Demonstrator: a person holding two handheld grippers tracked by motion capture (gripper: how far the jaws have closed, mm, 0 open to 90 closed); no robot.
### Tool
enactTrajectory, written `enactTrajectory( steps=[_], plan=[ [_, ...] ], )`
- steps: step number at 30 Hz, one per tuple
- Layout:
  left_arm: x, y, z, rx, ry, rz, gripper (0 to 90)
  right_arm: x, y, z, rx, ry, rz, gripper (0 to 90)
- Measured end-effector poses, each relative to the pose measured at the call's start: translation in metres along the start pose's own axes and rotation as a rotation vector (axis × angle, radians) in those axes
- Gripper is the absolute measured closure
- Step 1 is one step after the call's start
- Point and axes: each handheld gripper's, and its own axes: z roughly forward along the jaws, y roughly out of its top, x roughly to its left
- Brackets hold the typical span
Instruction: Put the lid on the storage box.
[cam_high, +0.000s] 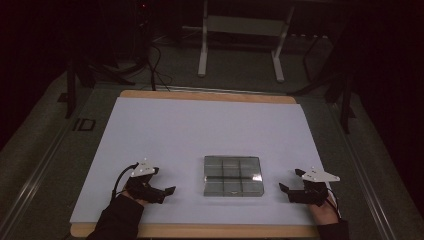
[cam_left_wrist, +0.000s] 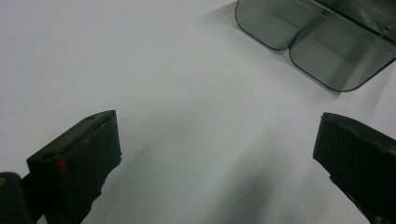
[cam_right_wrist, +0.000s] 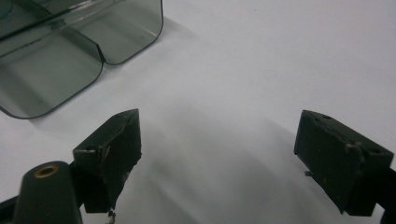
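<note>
The left gripper and right gripper rest spread, empty. The clear divided tray sits between them, likely ready for grasping from both sides.

Left gripper hovers over the white sheet, jaws spread wide, nothing between them. Up at the far right sits the clear divided tray, well apart.

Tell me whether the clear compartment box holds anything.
Empty, as far as the views show. The clear compartment box shows bare compartments from above, and the two compartments nearest each gripper look bare through the walls. Dim light could hide small items.
</note>
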Motion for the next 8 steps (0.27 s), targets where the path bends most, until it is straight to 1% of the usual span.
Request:
enactTrajectory(
  steps=[4,8],
  plan=[
    [0.0002,-0.0007,-0.0009,-0.012,0.013,-0.010,2.2,-0.0023,-0.0005,-0.0002,-0.004,0.001,0.021,14.8],
    [-0.0006,-0.0007,-0.0006,-0.011,0.017,-0.004,2.2,-0.0035,-0.0013,-0.0017,-0.018,-0.002,0.038,14.8]
  ],
)
